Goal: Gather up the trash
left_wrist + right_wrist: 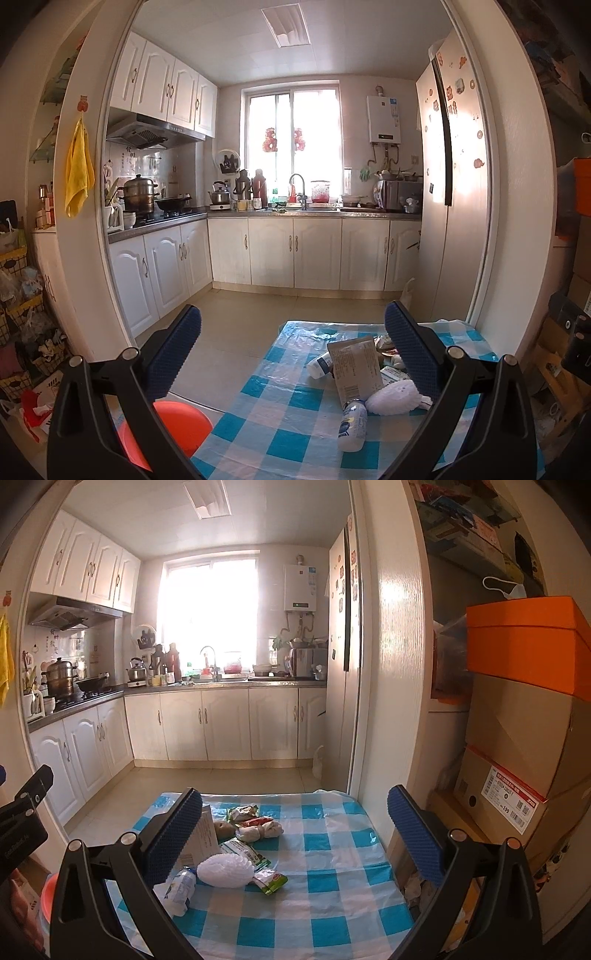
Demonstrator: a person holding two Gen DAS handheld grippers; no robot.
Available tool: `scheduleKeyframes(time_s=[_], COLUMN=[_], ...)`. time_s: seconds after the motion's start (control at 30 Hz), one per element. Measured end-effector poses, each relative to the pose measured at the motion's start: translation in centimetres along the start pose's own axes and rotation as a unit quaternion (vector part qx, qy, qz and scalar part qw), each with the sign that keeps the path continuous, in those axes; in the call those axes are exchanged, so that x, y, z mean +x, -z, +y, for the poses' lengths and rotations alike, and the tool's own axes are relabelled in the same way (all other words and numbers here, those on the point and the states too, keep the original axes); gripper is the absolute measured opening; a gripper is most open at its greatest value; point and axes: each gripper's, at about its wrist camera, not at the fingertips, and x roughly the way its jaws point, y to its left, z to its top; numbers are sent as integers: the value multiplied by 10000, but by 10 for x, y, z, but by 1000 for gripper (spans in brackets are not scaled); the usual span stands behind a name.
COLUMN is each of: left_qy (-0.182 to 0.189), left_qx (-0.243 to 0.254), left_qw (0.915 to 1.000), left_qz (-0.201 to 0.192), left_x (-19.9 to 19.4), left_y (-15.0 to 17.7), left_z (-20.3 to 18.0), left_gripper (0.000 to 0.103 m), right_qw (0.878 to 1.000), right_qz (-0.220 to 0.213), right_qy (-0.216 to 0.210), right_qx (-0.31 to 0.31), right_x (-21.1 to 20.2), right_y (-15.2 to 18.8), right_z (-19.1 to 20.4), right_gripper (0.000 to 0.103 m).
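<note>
A heap of trash lies on a table with a blue-and-white checked cloth (280,413) (325,853). In it are a brown paper carton (356,369) (203,830), a small white bottle (352,424) (181,886), a white foam net (395,398) (226,870), green snack wrappers (271,880) and a knotted white wrapper (260,830). My left gripper (295,350) is open above the table's left part, the heap by its right finger. My right gripper (295,834) is open too, the heap by its left finger. Nothing is held.
An orange-red basin (184,424) (48,886) stands low beside the table's left edge. Stacked cardboard and orange boxes (524,709) fill the right side. Beyond the table, floor leads into a kitchen with white cabinets (295,251) and a fridge (454,177).
</note>
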Motion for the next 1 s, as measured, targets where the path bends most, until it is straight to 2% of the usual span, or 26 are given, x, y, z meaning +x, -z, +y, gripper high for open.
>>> scheduleKeyframes(time_s=[0.6,1.0], left_qy=[41,-6], left_qx=[40,77], left_qw=[10000,9998], left_qz=[-15,165], left_x=[-7,7], left_y=[0,4], left_z=[-5,-9], left_gripper=[100,100], right_qw=[9999,9998], right_qz=[-156,29], right_qy=[-43,-179], right_qx=[14,-28], right_x=[-8,5], right_y=[-1,7], right_z=[-4,-3], right_gripper=[99,99])
